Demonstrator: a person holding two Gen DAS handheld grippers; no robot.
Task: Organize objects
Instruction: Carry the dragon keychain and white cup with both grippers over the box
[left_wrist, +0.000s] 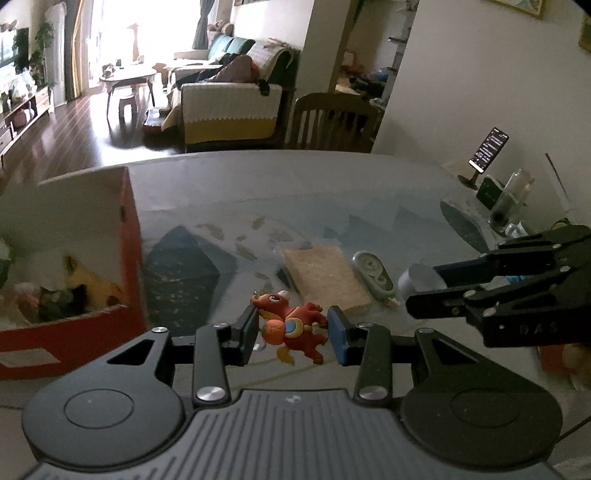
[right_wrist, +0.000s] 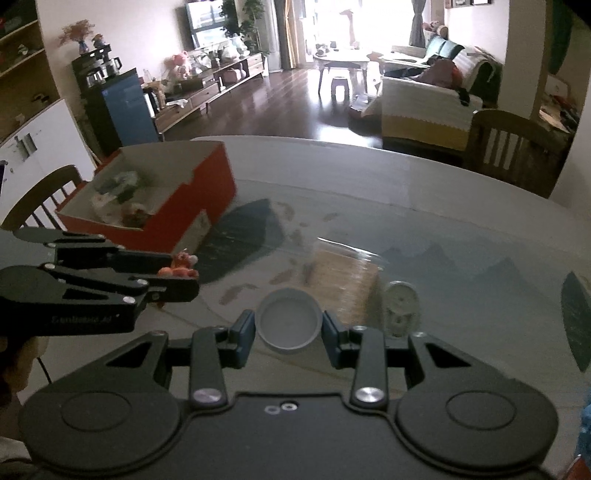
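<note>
The left gripper (left_wrist: 293, 334) jaws pinch a red dragon toy (left_wrist: 291, 326); the right gripper (right_wrist: 289, 338) jaws clamp a grey round container (right_wrist: 289, 320). Beyond lie a tan block (left_wrist: 325, 275) on the table (left_wrist: 332, 184), and left, an orange box (left_wrist: 125, 236).

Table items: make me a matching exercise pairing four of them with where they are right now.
Things:
1. red dragon toy
2. white round container
3. red box
4. phone

Places:
A. propped upright on a stand at the table's far right
B. between the right tongs
C. on the table's left side, already holding items
D. between the left tongs

Pairs: 1-D, 2-B, 3-C, 4-A
</note>
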